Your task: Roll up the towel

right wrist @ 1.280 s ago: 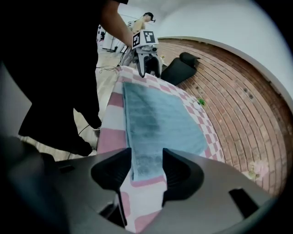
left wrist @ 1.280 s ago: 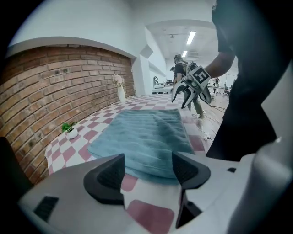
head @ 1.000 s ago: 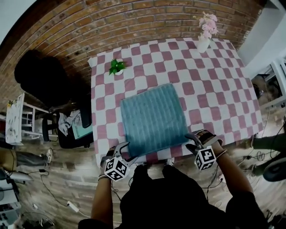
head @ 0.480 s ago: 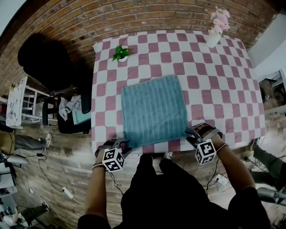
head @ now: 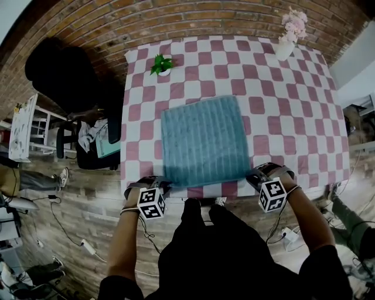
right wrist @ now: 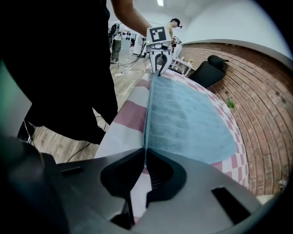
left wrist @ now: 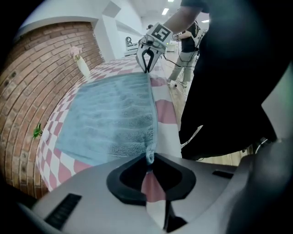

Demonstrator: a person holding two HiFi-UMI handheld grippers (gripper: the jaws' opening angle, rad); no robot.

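1. A red brick wall (head: 193,17) and a wood-plank floor (head: 76,228) surround a tabletop (head: 287,123) covered in a pink-and-white checked cloth.
2. A small green plant in a white pot (head: 160,64) stands near the tabletop's far left corner. A white vase of pink flowers (head: 288,36) stands near the far right corner. Both are well apart from the towel.
3. A black chair (head: 112,129) with cloths heaped on it stands on the floor just left of the tabletop.
4. The blue-grey ribbed terry towel (head: 202,140) lies flat and unrolled in the middle of the tabletop. Its near edge sits close to the tabletop edge in front of the person.
5. The left hand-held gripper (left wrist: 149,160) points steeply down at the towel's near left corner. Its jaws have just been closing and now pinch a small bunch of that corner between them.
6. The right hand-held gripper (right wrist: 144,157) points steeply down at the near right corner. Its jaws have just been closing and now stand almost together, clamping the thin towel edge.
7. The towel's near edge runs straight from one gripper to the other.
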